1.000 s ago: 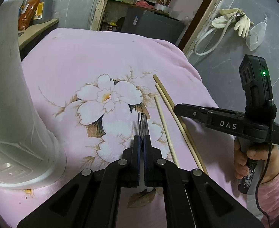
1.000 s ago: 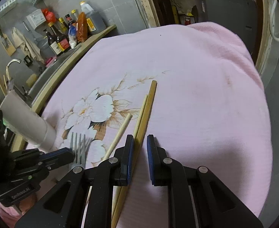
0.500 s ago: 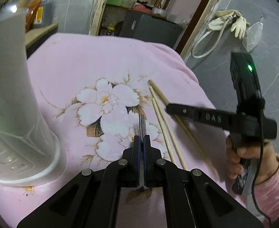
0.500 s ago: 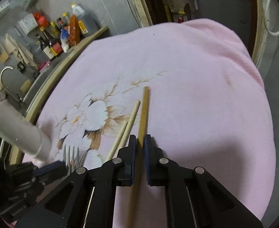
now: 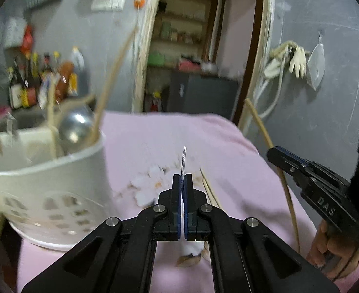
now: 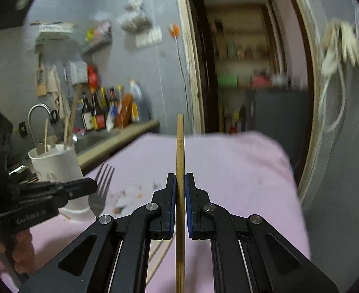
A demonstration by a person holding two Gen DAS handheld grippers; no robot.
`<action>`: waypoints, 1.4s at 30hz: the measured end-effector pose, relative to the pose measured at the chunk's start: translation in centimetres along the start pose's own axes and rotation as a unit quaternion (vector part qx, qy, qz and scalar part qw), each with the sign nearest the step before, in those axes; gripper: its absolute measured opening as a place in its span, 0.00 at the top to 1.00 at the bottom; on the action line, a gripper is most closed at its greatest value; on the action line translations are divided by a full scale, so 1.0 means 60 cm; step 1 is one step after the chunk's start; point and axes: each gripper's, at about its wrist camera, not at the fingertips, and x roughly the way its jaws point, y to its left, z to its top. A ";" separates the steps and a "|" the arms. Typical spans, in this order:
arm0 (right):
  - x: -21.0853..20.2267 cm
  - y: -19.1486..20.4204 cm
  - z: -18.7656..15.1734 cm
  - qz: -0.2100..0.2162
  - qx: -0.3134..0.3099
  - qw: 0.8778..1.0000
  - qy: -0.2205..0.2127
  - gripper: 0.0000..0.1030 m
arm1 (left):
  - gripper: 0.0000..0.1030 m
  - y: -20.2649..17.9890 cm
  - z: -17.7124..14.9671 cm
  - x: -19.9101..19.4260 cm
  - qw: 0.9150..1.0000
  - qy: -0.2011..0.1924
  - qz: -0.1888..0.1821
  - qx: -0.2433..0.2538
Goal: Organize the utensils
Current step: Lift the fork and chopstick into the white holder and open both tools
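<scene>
Your left gripper (image 5: 182, 179) is clamped on a fork (image 5: 184, 157), seen edge-on as a thin metal sliver rising toward 12 o'clock from the closed blue pads; in the right wrist view the same fork (image 6: 102, 188) shows its tines fanned upward, gripped at the neck by the left gripper (image 6: 91, 187) at 9 o'clock. Your right gripper (image 6: 180, 190) is pinched on a bamboo chopstick (image 6: 180, 161) that stands near upright between the pads, its tip reaching toward 12 o'clock above the pink blanket (image 6: 240, 171) and its lower end running out of frame at 6 o'clock. From the left wrist view, that chopstick (image 5: 272, 151) curves through the right gripper (image 5: 280, 160) at 3 o'clock, held up off the pink blanket (image 5: 142, 141).

The white utensil holder (image 5: 47, 183) sits at 9 o'clock of your left gripper, close by, with a metal ladle (image 5: 74, 127) and several wooden sticks (image 5: 113, 75) standing in it. In the right wrist view the holder (image 6: 56, 163) stands at 9 o'clock, behind the left gripper. Two more chopsticks (image 5: 210, 189) lie on the blanket just at 1 o'clock of your left gripper's pads. The background is blurred in both views.
</scene>
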 end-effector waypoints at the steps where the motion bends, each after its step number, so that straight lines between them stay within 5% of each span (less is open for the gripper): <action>1: -0.007 0.004 0.002 -0.002 -0.007 1.000 -0.018 0.95 | 1.00 -0.003 -0.001 -0.010 1.000 -0.015 0.006 0.004; 13: -0.060 0.084 0.025 -0.045 -0.075 0.977 -0.192 0.95 | 1.00 0.003 0.013 -0.123 0.988 -0.141 0.060 0.037; 20: -0.061 0.120 0.070 -0.001 -0.061 0.966 -0.250 0.95 | 1.00 0.037 0.059 -0.184 0.979 -0.174 0.092 0.048; 27: -0.037 0.181 0.132 0.081 -0.029 0.955 -0.285 0.95 | 1.00 0.108 0.100 -0.230 0.970 -0.199 0.138 0.017; 35: 0.004 0.239 0.178 0.166 0.027 0.936 -0.308 0.95 | 1.00 0.197 0.133 -0.289 0.950 -0.234 0.208 -0.007; 42: 0.053 0.267 0.191 0.161 0.037 0.941 -0.297 0.95 | 1.00 0.248 0.130 -0.268 0.935 -0.241 0.261 -0.008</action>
